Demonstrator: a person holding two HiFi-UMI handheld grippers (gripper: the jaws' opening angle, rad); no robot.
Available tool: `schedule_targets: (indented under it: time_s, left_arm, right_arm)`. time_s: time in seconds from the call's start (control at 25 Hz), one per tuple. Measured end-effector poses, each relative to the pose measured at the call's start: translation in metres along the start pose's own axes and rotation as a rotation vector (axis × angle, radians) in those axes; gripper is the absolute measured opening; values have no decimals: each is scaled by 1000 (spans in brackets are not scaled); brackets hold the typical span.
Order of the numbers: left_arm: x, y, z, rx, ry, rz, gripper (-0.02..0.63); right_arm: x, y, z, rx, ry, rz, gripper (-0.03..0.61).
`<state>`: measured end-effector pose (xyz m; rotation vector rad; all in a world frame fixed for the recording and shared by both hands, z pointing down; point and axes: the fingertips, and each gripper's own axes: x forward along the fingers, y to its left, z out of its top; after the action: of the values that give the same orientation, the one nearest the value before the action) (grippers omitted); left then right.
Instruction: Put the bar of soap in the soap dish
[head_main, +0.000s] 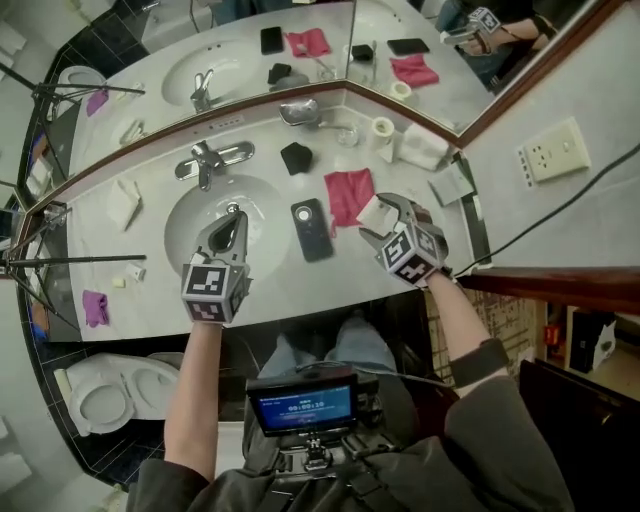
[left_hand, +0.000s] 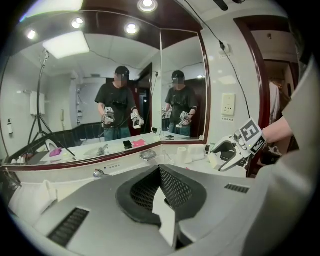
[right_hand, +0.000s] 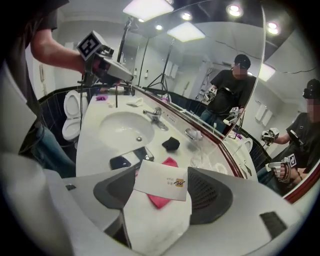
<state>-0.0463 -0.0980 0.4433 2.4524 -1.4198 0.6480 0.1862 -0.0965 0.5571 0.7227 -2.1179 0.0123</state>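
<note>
My right gripper (head_main: 383, 216) (right_hand: 161, 186) is shut on a white boxed bar of soap (head_main: 374, 212) (right_hand: 161, 180) with a small gold logo. It hangs over the pink cloth (head_main: 346, 194) on the counter. The soap dish (head_main: 299, 112) (right_hand: 192, 134) (left_hand: 148, 155), a shallow silver bowl, sits at the back of the counter by the mirror, apart from both grippers. My left gripper (head_main: 232, 213) (left_hand: 161, 199) is shut with nothing in it and hovers over the front of the sink basin (head_main: 190, 215).
Between the basin and the cloth lies a black phone (head_main: 311, 229). A faucet (head_main: 209, 160), a black pouch (head_main: 296, 157), a glass (head_main: 347, 132), a paper roll (head_main: 382, 128) and a white folded towel (head_main: 425, 148) line the back. A toilet (head_main: 105, 395) stands at lower left.
</note>
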Motion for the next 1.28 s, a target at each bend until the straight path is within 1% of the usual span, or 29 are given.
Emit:
schedule_targets:
  time_s: [0.12,0.2,0.36,0.48,0.56,0.68,0.84,0.92,1.0,1.28]
  left_arm:
    - [12,-13,-7,7,22,-17,2]
    - [18,-21,-12,9,38,-27,2]
    - [28,-27,-20,6,62,-12,2]
    - [31,-35,-25,8,80,-31,2]
    - [33,-36,-26,9,80,-30,2]
    - [32,-30,-29,2,80,-2,2]
    - [32,-28,-33,-1,87,2,2]
    - [30,-28,-32,-3,81,2,2]
    - [29,-26,-31,-1,76,3,2]
    - [27,-25,-30,-12,65,7,2]
  right_arm:
    - [13,6,-38,-25,67,27,334]
    - [22,11,-57,-44,100,51,333]
    - [42,21,-84,-43,148,110,334]
    - [55,31,-102,-42,184,146,334]
    - [63,38,-110,-36,199,167,336]
    - [73,50,-120,-37,216,197,339]
    - [82,62,-138,-41,258,232,348]
    - [85,65,-147,-46,285,235,351]
    - [86,66,-154,-47,302,233,380]
    - [82,67,-151,-36,290,231,387]
